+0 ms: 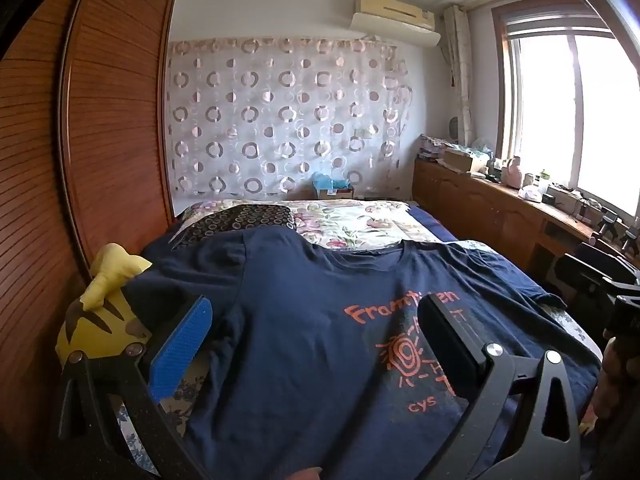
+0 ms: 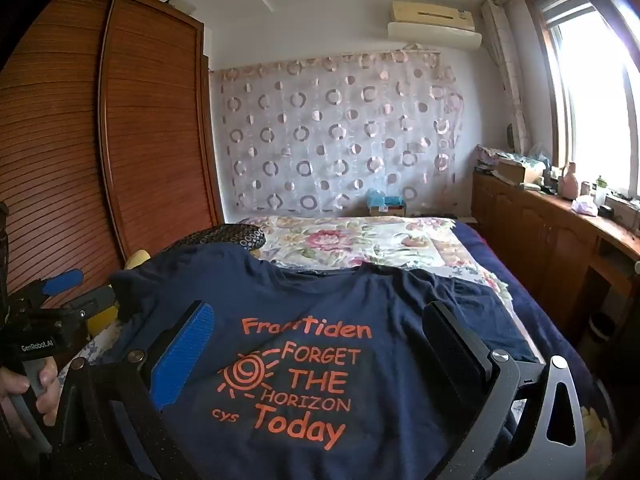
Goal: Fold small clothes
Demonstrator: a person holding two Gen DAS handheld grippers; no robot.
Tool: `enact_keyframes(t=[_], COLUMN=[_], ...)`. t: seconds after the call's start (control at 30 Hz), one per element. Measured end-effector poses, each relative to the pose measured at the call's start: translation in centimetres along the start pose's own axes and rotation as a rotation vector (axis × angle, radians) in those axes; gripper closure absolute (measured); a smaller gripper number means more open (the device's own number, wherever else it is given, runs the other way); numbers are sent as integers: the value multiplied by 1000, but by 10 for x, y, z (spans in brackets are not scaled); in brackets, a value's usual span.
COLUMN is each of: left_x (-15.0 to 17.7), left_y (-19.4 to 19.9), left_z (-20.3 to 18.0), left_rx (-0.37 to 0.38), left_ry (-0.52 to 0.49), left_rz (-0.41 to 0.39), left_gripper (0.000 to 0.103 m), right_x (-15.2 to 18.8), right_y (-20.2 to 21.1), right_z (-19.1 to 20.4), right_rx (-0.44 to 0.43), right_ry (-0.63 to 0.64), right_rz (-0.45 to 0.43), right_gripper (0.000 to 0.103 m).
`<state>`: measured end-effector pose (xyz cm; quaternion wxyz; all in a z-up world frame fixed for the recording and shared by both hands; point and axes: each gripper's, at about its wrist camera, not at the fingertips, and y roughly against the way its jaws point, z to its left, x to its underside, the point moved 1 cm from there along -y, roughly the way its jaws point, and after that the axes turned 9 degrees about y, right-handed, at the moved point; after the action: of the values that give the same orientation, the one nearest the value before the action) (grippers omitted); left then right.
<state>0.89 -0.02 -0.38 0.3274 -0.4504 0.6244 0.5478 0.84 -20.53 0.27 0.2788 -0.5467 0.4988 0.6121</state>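
A navy T-shirt (image 1: 304, 320) with orange print lies spread flat on the bed, collar away from me; it also shows in the right wrist view (image 2: 320, 292). My left gripper (image 1: 316, 320) is open above the shirt's left half, with nothing between its fingers. My right gripper (image 2: 320, 328) is open above the printed chest, empty. The left gripper also shows at the left edge of the right wrist view (image 2: 80, 288), beside the shirt's left sleeve.
The bed (image 2: 360, 240) has a floral cover. A yellow plush toy (image 1: 100, 320) sits at the bed's left edge by the wooden wardrobe (image 1: 100, 120). A dark patterned pillow (image 1: 240, 220) lies behind the shirt. A cluttered wooden cabinet (image 2: 560, 232) runs along the right under the window.
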Motion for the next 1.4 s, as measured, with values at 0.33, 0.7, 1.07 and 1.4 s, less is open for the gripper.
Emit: enact_keyframes(t=[0.33, 0.7, 1.07, 1.4], left_x=[0, 0, 0, -4], left_y=[2, 0, 0, 2], left_z=[1, 0, 0, 6], left_rx=[1, -7, -7, -6], left_ry=[0, -6, -7, -8], left_rz=[1, 4, 2, -6], left_gripper=[0, 0, 0, 0], right_x=[-2, 0, 1, 1], right_y=[2, 2, 1, 0], right_z=[2, 2, 1, 0], right_rx=[9, 7, 7, 8], right_ry=[6, 5, -4, -6], right_rz=[-4, -3, -1, -3], right_gripper=[0, 0, 0, 0])
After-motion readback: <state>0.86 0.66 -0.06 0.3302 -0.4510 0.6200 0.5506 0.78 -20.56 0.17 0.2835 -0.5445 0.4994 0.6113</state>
